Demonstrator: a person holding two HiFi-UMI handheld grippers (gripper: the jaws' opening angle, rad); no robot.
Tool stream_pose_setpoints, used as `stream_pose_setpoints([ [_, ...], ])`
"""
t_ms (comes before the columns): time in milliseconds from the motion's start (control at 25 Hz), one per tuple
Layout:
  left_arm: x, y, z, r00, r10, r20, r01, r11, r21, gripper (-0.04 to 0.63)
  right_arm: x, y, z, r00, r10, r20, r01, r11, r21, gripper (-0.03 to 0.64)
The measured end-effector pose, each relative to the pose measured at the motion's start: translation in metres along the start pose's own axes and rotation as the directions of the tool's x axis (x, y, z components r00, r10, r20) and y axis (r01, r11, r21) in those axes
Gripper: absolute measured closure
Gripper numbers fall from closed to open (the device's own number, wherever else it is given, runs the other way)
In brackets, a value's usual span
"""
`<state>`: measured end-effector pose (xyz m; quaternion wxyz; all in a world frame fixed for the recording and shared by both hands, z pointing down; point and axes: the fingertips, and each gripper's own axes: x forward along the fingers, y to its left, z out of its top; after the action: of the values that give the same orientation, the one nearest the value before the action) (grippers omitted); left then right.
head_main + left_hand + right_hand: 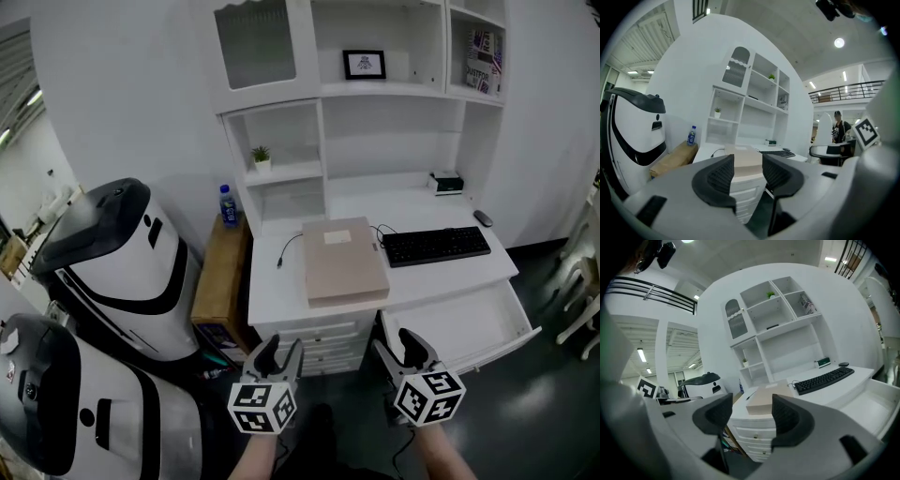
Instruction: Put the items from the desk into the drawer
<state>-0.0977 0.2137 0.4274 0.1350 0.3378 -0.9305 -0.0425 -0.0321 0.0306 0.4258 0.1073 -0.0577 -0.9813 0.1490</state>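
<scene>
Two claws hang in front of a white bench (pixel 272 292), with the job of moving its items into the drawer (pixel 461 324) yet to start. The left claw (pixel 279 345) and the right claw (pixel 405 339) both stand open with nothing between the jaws. Each gripper view looks through the gap at a flat beige box (pixel 344 260) lying well ahead.

That box sits at the front middle of the bench. A black keyboard (pixel 436 246) lies just to the right of the box, and a thin cable (pixel 289 247) trails off to the box's left. A mouse (pixel 483 217) rests farther right of the box, beyond the keyboard. The drawer is pulled out and looks bare, standing below and to the right of the box, under the keyboard's edge. Both claws are well short of the box, nearer the viewer, one to each side of it.

The step in hand reads as the approach, with nothing picked up so far. The box looks wide and flat, so the next move likely calls for both claws to close in on its opposite edges. One claw may struggle to span it. Once lifted, it must travel right of where it now lies and go down into the open drawer.
</scene>
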Motion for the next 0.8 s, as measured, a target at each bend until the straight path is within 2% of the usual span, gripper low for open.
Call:
stream_pose_setpoints([
  [160,0.04,0.023,0.015,1.0,-0.009,-0.009,0.009,1.0,-0.015,0.41,0.039,-0.013,0.018,1.0,-0.017,0.004,0.017,1.0,-0.008,0.368],
  [480,0.111,0.064,0.045,1.0,-0.025,-0.018,0.024,1.0,-0.018,0.407,0.103,-0.04,0.056,0.996,-0.079,0.032,0.08,0.996,-0.044,0.368],
  [800,0.166,0.098,0.07,0.999,-0.041,-0.005,0.041,0.999,-0.026,0.407,0.152,-0.059,0.072,0.991,-0.13,0.037,0.131,0.99,-0.056,0.368],
])
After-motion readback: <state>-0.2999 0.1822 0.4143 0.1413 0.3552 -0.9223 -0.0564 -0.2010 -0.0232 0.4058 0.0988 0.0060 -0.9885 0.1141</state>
